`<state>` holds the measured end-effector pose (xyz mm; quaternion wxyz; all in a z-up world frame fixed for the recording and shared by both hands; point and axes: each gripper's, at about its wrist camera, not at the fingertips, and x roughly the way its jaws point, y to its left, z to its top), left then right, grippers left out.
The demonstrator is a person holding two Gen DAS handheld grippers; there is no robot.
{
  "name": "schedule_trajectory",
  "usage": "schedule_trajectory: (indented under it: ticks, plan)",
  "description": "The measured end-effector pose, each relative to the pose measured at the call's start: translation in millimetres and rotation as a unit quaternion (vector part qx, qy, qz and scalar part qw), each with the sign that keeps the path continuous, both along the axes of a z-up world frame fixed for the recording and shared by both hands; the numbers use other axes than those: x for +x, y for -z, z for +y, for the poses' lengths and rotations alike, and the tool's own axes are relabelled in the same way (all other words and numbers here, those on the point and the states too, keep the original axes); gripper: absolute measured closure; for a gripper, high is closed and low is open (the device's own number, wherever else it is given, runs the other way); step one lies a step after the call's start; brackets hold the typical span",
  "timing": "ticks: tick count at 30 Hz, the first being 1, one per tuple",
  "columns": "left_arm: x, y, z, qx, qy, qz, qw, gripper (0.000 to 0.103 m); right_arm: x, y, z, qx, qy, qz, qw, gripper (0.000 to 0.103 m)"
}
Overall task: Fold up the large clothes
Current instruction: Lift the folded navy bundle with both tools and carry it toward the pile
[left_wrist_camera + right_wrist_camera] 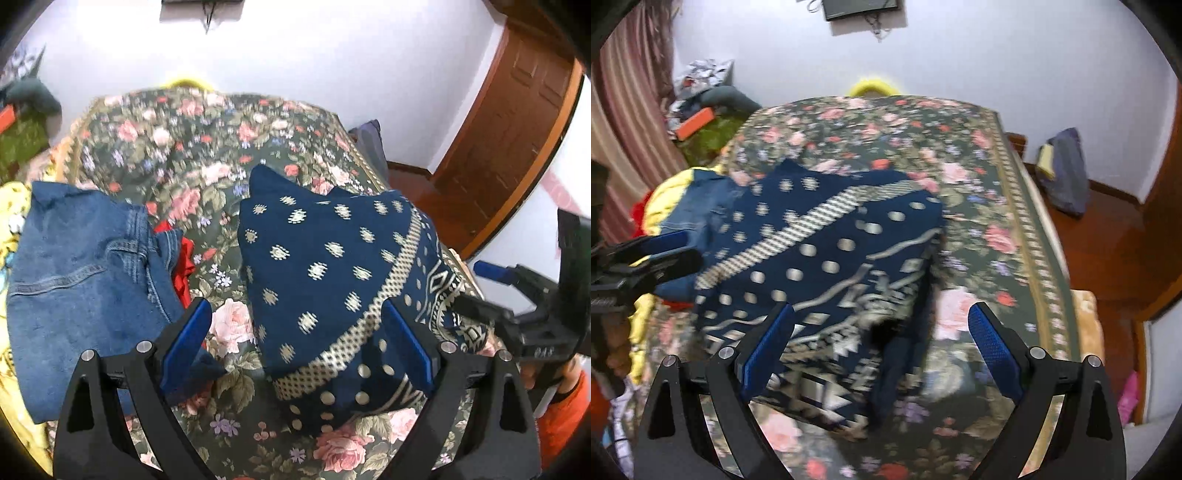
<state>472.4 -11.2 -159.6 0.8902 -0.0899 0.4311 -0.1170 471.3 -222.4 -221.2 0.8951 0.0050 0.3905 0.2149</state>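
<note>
Navy patterned garment [332,266] folded near right edge of floral bed cover [192,155]; jeans [85,266] at left edge; left gripper [299,339] and right gripper [882,343] both spread apart, empty; far half of cover bare

The floral-covered bed [192,147] carries a patterned navy garment [325,266] and folded jeans [81,280].

Matt woven garment [325,266], seemingly cotton

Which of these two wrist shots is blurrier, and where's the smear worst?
Right wrist view is blurrier: the navy patterned cloth smears most near the lower centre. Left wrist view shows the same cloth fairly crisp; only the far floral bedspread softens. Both bend at fisheye edges.
</note>
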Motion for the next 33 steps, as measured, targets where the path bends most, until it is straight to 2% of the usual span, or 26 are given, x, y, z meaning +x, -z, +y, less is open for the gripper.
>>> schedule_trajectory:
  ticks: [2,6,9,13,17,20,22,23,25,26,27,29,31,33]
  plan:
    - [13,10,3,-0.032,0.014,0.030,0.9989,0.010,8,7,5,0.004,-0.004,0.011,1.000,0.009]
    - [35,34,6,-0.088,0.027,0.074,0.9930,0.009,33,33,3,0.022,0.004,0.060,0.998,0.009]
    - [50,48,12,-0.138,0.024,0.099,0.9852,0.005,51,52,-12,0.078,0.004,0.107,0.991,0.009]
    - [70,63,15,-0.179,0.021,0.122,0.9759,0.002,73,70,-23,0.132,-0.008,0.152,0.980,0.008]
    - [81,73,15,-0.212,0.023,0.136,0.9674,0.000,81,74,-18,0.147,-0.028,0.157,0.976,0.007]
    - [88,82,18,-0.250,0.019,0.148,0.9566,0.000,85,75,-16,0.163,-0.036,0.160,0.973,0.007]
    - [88,82,19,-0.256,0.018,0.146,0.9554,0.001,85,75,-17,0.178,-0.043,0.162,0.970,0.017]
    - [88,80,18,-0.257,0.019,0.142,0.9559,0.006,84,74,-16,0.184,-0.045,0.163,0.968,0.019]
    - [85,76,19,-0.262,0.023,0.135,0.9552,0.017,80,71,-15,0.188,-0.047,0.162,0.968,0.033]
    - [82,72,17,-0.257,0.022,0.131,0.9574,0.022,78,69,-15,0.187,-0.046,0.159,0.968,0.036]
    - [80,69,16,-0.248,0.021,0.126,0.9602,0.025,75,65,-14,0.184,-0.047,0.153,0.970,0.046]
    - [77,62,14,-0.238,0.020,0.121,0.9636,0.034,67,55,-11,0.169,-0.043,0.137,0.975,0.056]
    - [71,49,14,-0.233,0.020,0.112,0.9657,0.040,62,45,-7,0.167,-0.038,0.130,0.977,0.064]
    - [64,33,16,-0.232,0.023,0.101,0.9672,0.044,58,36,-6,0.170,-0.039,0.125,0.977,0.066]
